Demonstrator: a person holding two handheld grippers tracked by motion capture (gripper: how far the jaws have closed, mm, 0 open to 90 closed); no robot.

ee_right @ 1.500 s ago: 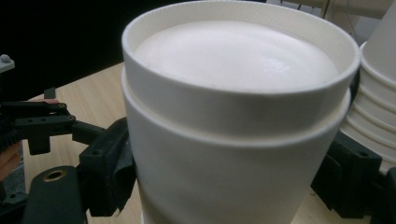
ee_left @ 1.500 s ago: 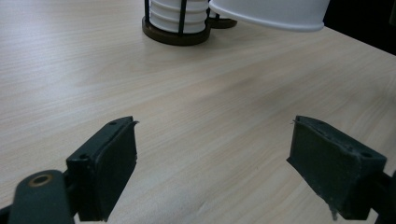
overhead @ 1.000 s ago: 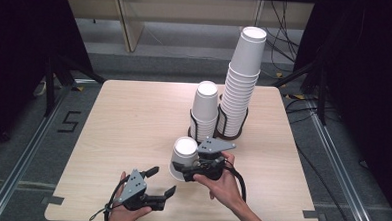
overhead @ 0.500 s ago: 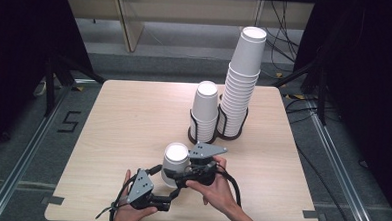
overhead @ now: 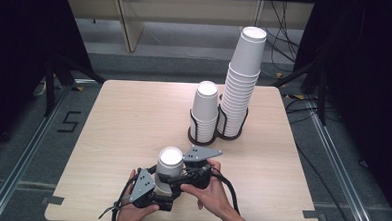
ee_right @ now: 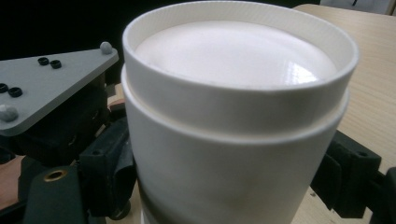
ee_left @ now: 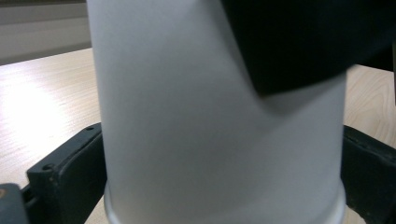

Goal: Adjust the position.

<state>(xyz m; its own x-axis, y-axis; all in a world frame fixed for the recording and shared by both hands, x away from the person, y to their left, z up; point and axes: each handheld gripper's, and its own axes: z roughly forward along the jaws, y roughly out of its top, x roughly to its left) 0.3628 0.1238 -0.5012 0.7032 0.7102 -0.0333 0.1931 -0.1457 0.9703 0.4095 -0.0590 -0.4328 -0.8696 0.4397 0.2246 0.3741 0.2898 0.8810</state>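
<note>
Standing well beyond both grippers, two racked cup stacks (overhead: 232, 92) were seen on the table (overhead: 133, 118), while nested upturned cups (overhead: 169, 164) were held upright between them. The right gripper (overhead: 173, 178) was clamped on the cups; the left gripper (overhead: 163, 191), its jaws just opened wide, flanked the bottom cup's rim (ee_left: 224, 212). Separating the bottom cup was judged underway, calling next for a firm left-hand closure.

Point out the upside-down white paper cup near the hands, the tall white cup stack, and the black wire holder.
Upside-down white paper cup (overhead: 170, 159), high view, upturned base.
Tall white cup stack (overhead: 241, 77), high view, side wall.
Black wire holder (overhead: 193, 136), high view, base ring.
</note>
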